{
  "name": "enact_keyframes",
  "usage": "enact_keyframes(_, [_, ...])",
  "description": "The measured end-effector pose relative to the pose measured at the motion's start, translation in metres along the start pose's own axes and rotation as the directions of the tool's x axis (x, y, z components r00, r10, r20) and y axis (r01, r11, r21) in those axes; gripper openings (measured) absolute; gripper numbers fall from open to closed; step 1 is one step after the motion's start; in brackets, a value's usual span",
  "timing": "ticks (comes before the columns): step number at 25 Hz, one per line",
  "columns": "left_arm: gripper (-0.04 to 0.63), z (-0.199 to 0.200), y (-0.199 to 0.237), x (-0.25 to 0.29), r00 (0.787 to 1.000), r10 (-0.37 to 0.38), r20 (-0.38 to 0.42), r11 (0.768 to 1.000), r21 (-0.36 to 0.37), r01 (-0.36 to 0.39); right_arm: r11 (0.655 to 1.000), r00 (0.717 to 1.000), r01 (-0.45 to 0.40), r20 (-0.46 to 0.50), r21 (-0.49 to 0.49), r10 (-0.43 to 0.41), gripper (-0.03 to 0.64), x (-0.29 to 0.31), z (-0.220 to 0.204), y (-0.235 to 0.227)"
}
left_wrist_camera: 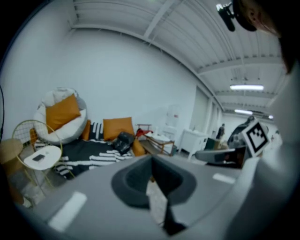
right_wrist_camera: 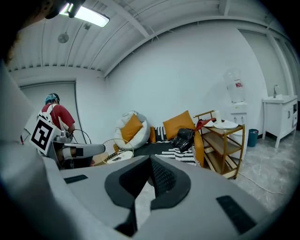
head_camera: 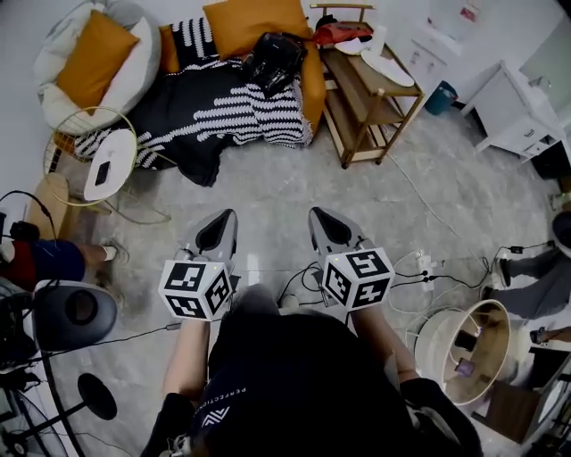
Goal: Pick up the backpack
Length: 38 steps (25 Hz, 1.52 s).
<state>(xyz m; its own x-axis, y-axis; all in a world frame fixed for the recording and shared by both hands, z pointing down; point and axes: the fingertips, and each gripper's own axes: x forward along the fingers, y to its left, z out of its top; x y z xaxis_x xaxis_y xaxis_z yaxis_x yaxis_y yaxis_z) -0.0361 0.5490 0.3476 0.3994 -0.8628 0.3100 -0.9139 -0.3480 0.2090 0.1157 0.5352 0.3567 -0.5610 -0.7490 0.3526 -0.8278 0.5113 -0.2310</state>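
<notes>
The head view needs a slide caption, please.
Left gripper and right gripper, shut and empty, face the black backpack on the striped sofa.

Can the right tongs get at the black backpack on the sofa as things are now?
Probably not yet. The right tongs are shut, empty, and far from the backpack, with only floor between. Nothing blocks the way; the person would need to walk closer and open them.

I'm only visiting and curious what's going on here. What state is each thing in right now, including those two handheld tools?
Black fabric backpack: lying on the black-and-white striped blanket, against an orange cushion, untouched.
Left grey two-jaw gripper: shut, empty, held over the floor, far from the backpack.
Right grey two-jaw gripper: shut, empty, beside the left one.
Wooden shelf trolley: upright, with a white dish on top.
</notes>
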Motion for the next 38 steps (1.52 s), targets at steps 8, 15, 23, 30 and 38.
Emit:
enact_keyframes(8, [0.008, 0.009, 0.024, 0.03, 0.999, 0.033, 0.005, 0.999, -0.01, -0.033, 1.0, 0.999, -0.007, -0.033, -0.008, 0.007, -0.005, 0.037, 0.003, -0.015])
enact_keyframes(15, [0.008, 0.024, 0.063, 0.071, 1.0, 0.005, 0.018, 0.999, -0.05, -0.004, 1.0, 0.998, 0.003, -0.055, -0.009, -0.004, -0.005, 0.085, 0.016, -0.03])
enact_keyframes(23, [0.008, 0.04, 0.122, 0.126, 0.999, -0.016, -0.046, 0.999, -0.05, 0.013, 0.999, 0.995, 0.042, -0.094, 0.012, -0.041, -0.005, 0.158, 0.038, -0.04])
enact_keyframes(30, [0.008, 0.057, 0.17, 0.167, 0.997, -0.055, -0.055, 0.996, -0.072, 0.051, 0.996, 0.992, 0.086, -0.1, 0.024, -0.083, -0.005, 0.217, 0.058, -0.05])
enact_keyframes(38, [0.009, 0.062, 0.206, 0.203, 0.99, -0.101, -0.101, 0.995, -0.035, 0.098, 0.992, 0.988, 0.119, -0.106, 0.034, -0.115, -0.005, 0.273, 0.072, -0.054])
